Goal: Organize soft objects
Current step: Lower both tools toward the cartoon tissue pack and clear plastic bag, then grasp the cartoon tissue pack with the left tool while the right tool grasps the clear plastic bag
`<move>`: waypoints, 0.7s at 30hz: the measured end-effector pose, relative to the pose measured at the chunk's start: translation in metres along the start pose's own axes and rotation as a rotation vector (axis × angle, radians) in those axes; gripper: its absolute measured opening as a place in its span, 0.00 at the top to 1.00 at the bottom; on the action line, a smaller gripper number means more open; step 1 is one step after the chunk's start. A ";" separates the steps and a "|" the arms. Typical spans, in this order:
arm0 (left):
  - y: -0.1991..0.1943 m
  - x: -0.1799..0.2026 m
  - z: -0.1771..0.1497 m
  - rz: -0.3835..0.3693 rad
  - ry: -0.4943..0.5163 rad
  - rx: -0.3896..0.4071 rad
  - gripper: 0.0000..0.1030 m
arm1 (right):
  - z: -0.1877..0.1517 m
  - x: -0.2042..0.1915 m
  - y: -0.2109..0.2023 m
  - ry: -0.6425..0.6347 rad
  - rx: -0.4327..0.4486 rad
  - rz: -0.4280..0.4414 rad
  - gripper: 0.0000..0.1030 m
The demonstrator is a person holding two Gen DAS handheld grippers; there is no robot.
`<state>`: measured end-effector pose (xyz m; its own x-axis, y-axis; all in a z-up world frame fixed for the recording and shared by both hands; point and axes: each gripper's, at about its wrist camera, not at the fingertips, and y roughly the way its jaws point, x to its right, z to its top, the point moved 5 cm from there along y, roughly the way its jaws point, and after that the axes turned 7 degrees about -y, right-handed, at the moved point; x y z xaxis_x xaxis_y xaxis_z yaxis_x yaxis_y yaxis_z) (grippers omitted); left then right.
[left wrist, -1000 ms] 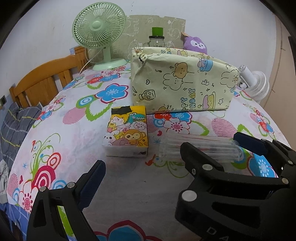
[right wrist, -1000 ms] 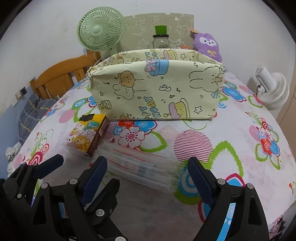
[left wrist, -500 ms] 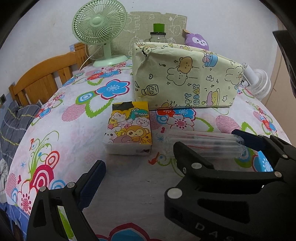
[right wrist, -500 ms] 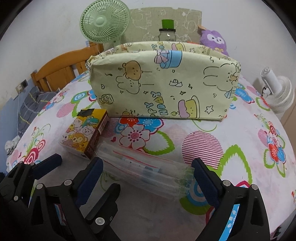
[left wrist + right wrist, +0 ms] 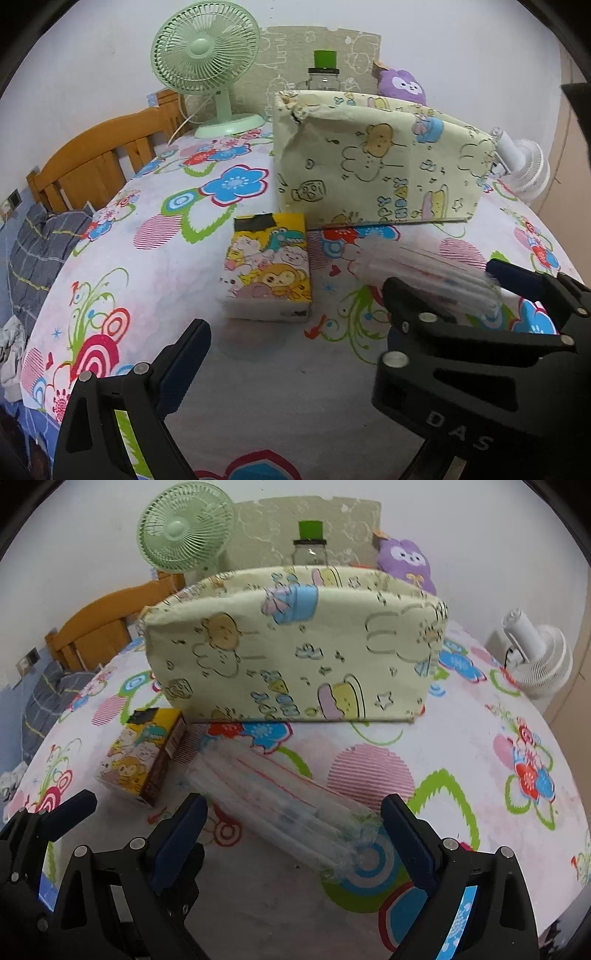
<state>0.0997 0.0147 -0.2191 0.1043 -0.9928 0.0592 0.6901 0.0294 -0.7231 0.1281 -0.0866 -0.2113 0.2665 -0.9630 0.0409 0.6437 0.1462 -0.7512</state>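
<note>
A yellow cartoon-print tissue pack (image 5: 269, 273) (image 5: 142, 760) lies on the flowered tablecloth, left of a clear plastic packet (image 5: 284, 805) (image 5: 424, 273). Behind both stands a pale yellow fabric storage bin (image 5: 376, 162) (image 5: 295, 653) with cartoon prints. My right gripper (image 5: 291, 834) is open, its fingers on either side of the near end of the clear packet, not closed on it. My left gripper (image 5: 347, 306) is open and empty, just in front of the tissue pack. The right gripper also shows in the left wrist view (image 5: 461, 343).
A green desk fan (image 5: 207, 59), a jar with a green lid (image 5: 323, 70) and a purple plush toy (image 5: 402, 86) stand behind the bin. A white fan (image 5: 535, 657) is off the table's right edge. A wooden chair (image 5: 96, 166) is at the left.
Both grippers have moved forward toward the bin. The right gripper's fingers now straddle the clear packet more closely. Nothing has been picked up.
</note>
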 end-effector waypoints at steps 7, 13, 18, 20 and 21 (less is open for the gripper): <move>0.006 -0.010 0.012 0.043 -0.018 0.005 0.05 | 0.012 0.001 -0.001 -0.006 0.014 -0.003 0.07; 0.017 -0.010 0.019 0.074 0.002 -0.001 0.12 | 0.019 0.003 0.001 -0.006 0.013 -0.006 0.07; 0.020 -0.010 0.020 0.053 -0.013 -0.013 0.25 | 0.019 0.002 0.007 0.000 -0.001 0.009 0.07; 0.020 -0.007 0.020 0.038 -0.011 -0.013 0.37 | 0.020 0.002 0.008 0.003 -0.003 0.011 0.07; 0.019 -0.005 0.020 0.033 -0.007 -0.012 0.41 | 0.021 0.001 0.010 0.002 -0.004 0.015 0.08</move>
<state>0.1263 0.0225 -0.2195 0.1321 -0.9904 0.0400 0.6774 0.0607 -0.7331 0.1495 -0.0812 -0.2046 0.2749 -0.9610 0.0285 0.6364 0.1597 -0.7546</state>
